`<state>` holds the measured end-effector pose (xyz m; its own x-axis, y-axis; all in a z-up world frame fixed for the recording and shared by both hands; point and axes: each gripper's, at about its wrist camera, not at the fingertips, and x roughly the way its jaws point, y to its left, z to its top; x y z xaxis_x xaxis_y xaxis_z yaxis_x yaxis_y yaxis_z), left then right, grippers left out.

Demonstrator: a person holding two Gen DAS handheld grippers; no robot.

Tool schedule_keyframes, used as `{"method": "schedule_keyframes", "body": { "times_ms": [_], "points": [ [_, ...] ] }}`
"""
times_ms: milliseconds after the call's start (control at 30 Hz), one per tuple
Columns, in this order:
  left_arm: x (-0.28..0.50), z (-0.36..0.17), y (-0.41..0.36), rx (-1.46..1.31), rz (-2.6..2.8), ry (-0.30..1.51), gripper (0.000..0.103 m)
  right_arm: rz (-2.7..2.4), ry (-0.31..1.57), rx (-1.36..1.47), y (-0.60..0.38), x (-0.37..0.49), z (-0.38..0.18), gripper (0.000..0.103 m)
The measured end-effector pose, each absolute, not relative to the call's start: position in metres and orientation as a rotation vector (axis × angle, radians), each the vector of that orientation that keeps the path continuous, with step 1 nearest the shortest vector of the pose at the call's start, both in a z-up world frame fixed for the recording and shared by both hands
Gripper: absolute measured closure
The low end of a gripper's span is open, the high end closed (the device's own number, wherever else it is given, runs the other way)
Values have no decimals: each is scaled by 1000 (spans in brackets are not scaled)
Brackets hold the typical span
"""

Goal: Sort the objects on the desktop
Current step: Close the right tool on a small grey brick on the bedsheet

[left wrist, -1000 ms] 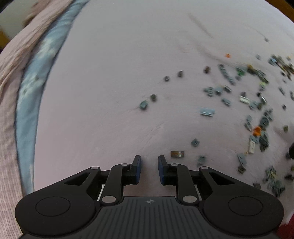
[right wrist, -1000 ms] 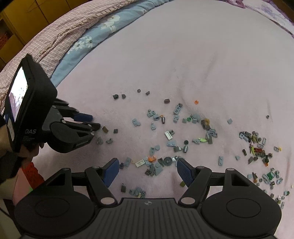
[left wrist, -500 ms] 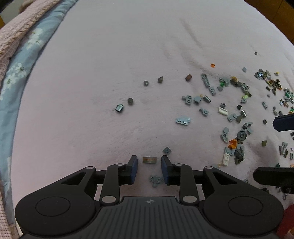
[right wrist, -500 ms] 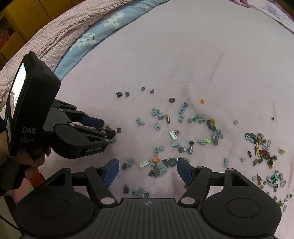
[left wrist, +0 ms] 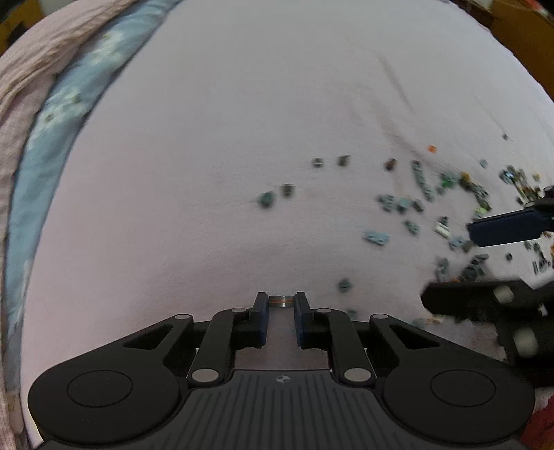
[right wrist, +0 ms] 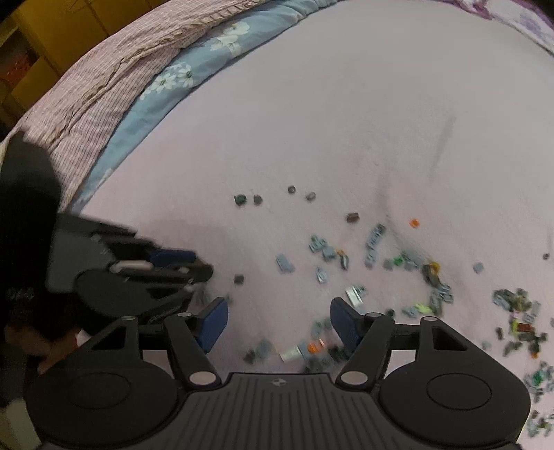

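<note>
Many small grey, green and orange toy brick pieces [right wrist: 346, 263] lie scattered on a pale pink bedsheet [right wrist: 346, 121]. My left gripper [left wrist: 281, 300] is low on the sheet, its fingertips closed on a small brown-grey piece [left wrist: 281, 300]. It also shows at the left of the right wrist view [right wrist: 166, 266], blurred. My right gripper [right wrist: 278, 320] is open and empty above a cluster of pieces [right wrist: 304, 349]. Its fingers [left wrist: 505, 230] show at the right of the left wrist view.
A blue floral quilt [right wrist: 194, 72] and a pink checked blanket [right wrist: 104, 90] run along the far left edge of the bed. Wooden furniture [right wrist: 41, 31] stands beyond. More pieces are heaped at the far right [right wrist: 519, 311].
My left gripper moved forward and closed its fingers around the small brown-grey piece. The right gripper shifted forward and stayed open. Both views are blurred from motion.
</note>
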<state>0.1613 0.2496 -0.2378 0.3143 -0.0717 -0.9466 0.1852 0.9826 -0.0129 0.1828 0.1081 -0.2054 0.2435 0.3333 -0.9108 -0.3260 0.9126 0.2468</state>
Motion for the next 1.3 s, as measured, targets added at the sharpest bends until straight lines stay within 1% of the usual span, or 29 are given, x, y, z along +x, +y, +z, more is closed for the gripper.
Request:
{"method": "schedule_keyframes", "body": {
  "times_ms": [67, 133, 200, 300, 367, 467, 533, 633, 700, 733, 1033, 1133, 1300],
  "points": [
    [158, -236, 256, 102, -153, 1238, 86, 435, 1269, 80, 111, 194, -211, 41],
    [154, -234, 263, 99, -136, 1236, 86, 388, 1301, 193, 112, 205, -217, 42],
    [151, -233, 270, 96, -119, 1233, 86, 307, 1343, 326, 111, 216, -228, 47],
    [150, -229, 276, 85, -102, 1229, 86, 144, 1395, 544, 103, 227, -244, 47],
    [150, -227, 280, 78, -93, 1222, 86, 34, 1410, 623, 101, 230, -253, 48],
    [152, -223, 285, 60, -81, 1217, 86, -26, 1400, 584, 108, 235, -259, 48],
    [151, -222, 288, 49, -73, 1217, 86, -42, 1399, 552, 115, 236, -263, 51],
    [149, -220, 292, 42, -57, 1220, 86, -75, 1397, 502, 126, 238, -269, 64],
    [148, -220, 295, 41, -50, 1222, 86, -95, 1396, 466, 130, 238, -270, 79],
    [147, -220, 296, 41, -48, 1222, 86, -95, 1394, 446, 132, 238, -270, 83],
    [152, -216, 290, 60, -76, 1192, 86, 55, 1324, 290, 147, 226, -245, 83],
    [150, -207, 282, 72, -93, 1176, 86, 119, 1294, 235, 152, 214, -227, 83],
    [148, -185, 265, 88, -139, 1144, 86, 177, 1270, 230, 128, 199, -196, 83]
  ]
}}
